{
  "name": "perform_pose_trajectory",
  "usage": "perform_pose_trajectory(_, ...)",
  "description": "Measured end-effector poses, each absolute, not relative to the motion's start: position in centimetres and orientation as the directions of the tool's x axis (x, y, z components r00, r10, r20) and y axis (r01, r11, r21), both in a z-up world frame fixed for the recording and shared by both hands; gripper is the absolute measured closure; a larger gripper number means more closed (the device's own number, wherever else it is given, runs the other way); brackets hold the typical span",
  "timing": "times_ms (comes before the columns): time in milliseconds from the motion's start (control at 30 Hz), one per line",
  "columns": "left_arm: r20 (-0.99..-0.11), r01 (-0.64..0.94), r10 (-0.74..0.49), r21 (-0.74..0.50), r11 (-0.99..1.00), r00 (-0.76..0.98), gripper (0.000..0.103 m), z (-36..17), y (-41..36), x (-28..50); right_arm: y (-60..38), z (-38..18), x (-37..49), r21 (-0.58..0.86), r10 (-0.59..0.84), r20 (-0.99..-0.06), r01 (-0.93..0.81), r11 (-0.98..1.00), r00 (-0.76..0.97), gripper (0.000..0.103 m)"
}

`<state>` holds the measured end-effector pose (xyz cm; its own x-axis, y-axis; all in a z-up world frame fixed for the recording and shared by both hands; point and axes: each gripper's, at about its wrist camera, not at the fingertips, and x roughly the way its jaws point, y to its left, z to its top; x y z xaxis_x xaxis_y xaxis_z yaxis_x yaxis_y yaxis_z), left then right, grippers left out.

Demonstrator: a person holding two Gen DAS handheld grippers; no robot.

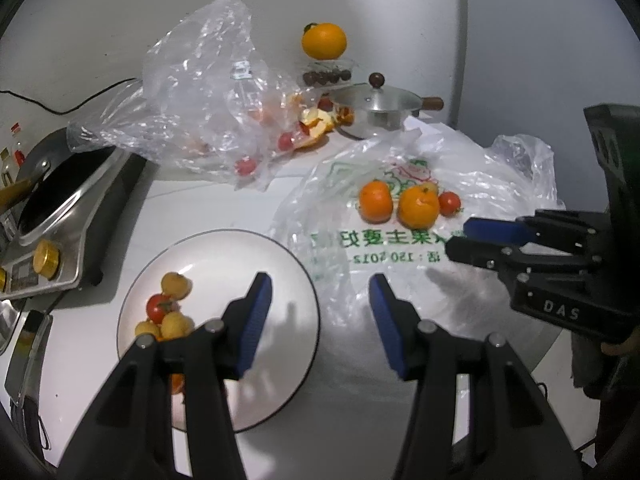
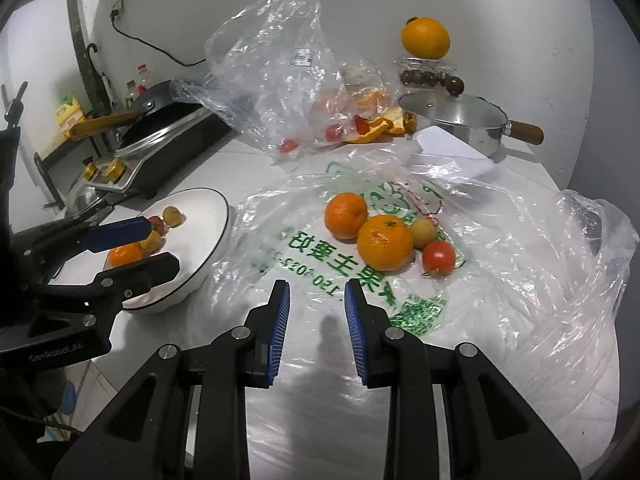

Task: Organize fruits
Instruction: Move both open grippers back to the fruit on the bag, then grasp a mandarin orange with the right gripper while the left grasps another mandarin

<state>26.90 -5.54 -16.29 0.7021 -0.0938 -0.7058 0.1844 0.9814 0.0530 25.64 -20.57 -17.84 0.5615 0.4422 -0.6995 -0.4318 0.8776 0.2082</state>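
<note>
Two mandarins (image 2: 346,215) (image 2: 385,243), a small yellow fruit (image 2: 424,232) and a red tomato (image 2: 439,257) lie together on a flattened printed plastic bag (image 2: 500,280). My right gripper (image 2: 317,286) hovers just in front of them, its pads a little apart with nothing between. The white plate (image 1: 240,264) holds small yellow fruits (image 1: 176,285), a tomato (image 1: 158,306) and a mandarin (image 2: 125,255). My left gripper (image 1: 319,280) stands open and empty over the plate's right rim. The mandarins (image 1: 375,201) lie beyond it, and the right gripper (image 1: 458,238) shows at the right.
A crumpled clear bag (image 1: 200,92) with tomatoes and orange peel lies at the back. Behind it are a lidded steel pot (image 1: 376,108) and a large orange (image 1: 324,40) on a glass bowl. An induction cooker with a black pan (image 1: 60,184) stands left of the plate.
</note>
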Motion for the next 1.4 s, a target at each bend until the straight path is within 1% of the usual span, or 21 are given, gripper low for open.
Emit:
perform_pose_trajectory(100, -0.706, 0.186, -0.096, 0.050, 0.981, 0.701, 0.051, -16.4, -5.9, 27.5, -21.0, -18.2, 26.2, 0.209, 0.433, -0.707, -0.420, 0.883, 0.560, 0.071)
perform_pose_trajectory(133, -0.708, 0.184, -0.095, 0.050, 0.982, 0.700, 0.051, -16.5, -6.0, 27.7, -21.1, -18.3, 26.5, 0.207, 0.428, -0.709, -0.416, 0.886, 0.560, 0.070)
perform_pose_trajectory(167, -0.709, 0.182, -0.094, 0.050, 0.982, 0.699, 0.051, -16.6, -6.0, 27.9, -21.2, -18.4, 26.7, 0.206, 0.425, -0.711, -0.413, 0.887, 0.560, 0.065)
perform_pose_trajectory(200, -0.709, 0.181, -0.094, 0.049, 0.982, 0.699, 0.051, -16.6, -6.0, 28.1, -21.2, -18.5, 26.9, 0.205, 0.423, -0.713, -0.410, 0.889, 0.559, 0.063)
perform_pose_trajectory(367, -0.713, 0.181, -0.102, 0.036, 0.983, 0.694, 0.050, -17.0, -6.3, 29.1, -21.4, -19.1, 28.1, 0.205, 0.421, -0.723, -0.412, 0.888, 0.548, 0.062)
perform_pose_trajectory(433, -0.717, 0.181, -0.103, 0.033, 0.983, 0.690, 0.049, -17.2, -6.4, 29.5, -21.4, -19.3, 28.5, 0.201, 0.417, -0.726, -0.412, 0.889, 0.547, 0.062)
perform_pose_trajectory(500, -0.718, 0.182, -0.107, 0.029, 0.983, 0.688, 0.044, -17.4, -6.5, 29.8, -21.5, -19.5, 29.1, 0.200, 0.414, -0.730, -0.409, 0.890, 0.544, 0.062)
perform_pose_trajectory(633, -0.720, 0.185, -0.113, 0.021, 0.983, 0.684, 0.044, -17.6, -6.7, 30.6, -21.6, -19.9, 30.3, 0.188, 0.397, -0.738, -0.399, 0.897, 0.545, 0.062)
perform_pose_trajectory(667, -0.720, 0.186, -0.117, 0.017, 0.982, 0.684, 0.044, -17.7, -6.7, 30.9, -21.6, -20.0, 30.6, 0.184, 0.390, -0.742, -0.394, 0.901, 0.546, 0.061)
perform_pose_trajectory(700, -0.719, 0.186, -0.119, 0.016, 0.982, 0.685, 0.044, -17.7, -6.7, 31.1, -21.7, -20.1, 30.9, 0.182, 0.384, -0.745, -0.387, 0.904, 0.546, 0.056)
perform_pose_trajectory(733, -0.718, 0.188, -0.121, 0.014, 0.982, 0.686, 0.044, -17.7, -6.8, 31.3, -21.8, -20.2, 31.2, 0.184, 0.382, -0.746, -0.382, 0.905, 0.545, 0.054)
perform_pose_trajectory(767, -0.717, 0.189, -0.122, 0.014, 0.982, 0.686, 0.044, -17.7, -6.9, 31.5, -21.8, -20.3, 31.4, 0.187, 0.381, -0.747, -0.378, 0.907, 0.544, 0.053)
perform_pose_trajectory(1067, -0.723, 0.198, -0.125, 0.017, 0.980, 0.680, 0.044, -18.1, -7.2, 32.7, -21.4, -20.7, 33.0, 0.170, 0.366, -0.756, -0.377, 0.910, 0.542, 0.053)
perform_pose_trajectory(1333, -0.723, 0.192, -0.116, 0.023, 0.981, 0.681, 0.044, -18.3, -7.2, 32.9, -20.1, -21.4, 33.5, 0.107, 0.327, -0.776, -0.398, 0.911, 0.540, 0.053)
perform_pose_trajectory(1400, -0.723, 0.192, -0.111, 0.030, 0.981, 0.681, 0.044, -18.2, -7.3, 32.9, -20.1, -21.5, 33.5, 0.101, 0.323, -0.777, -0.399, 0.912, 0.540, 0.055)
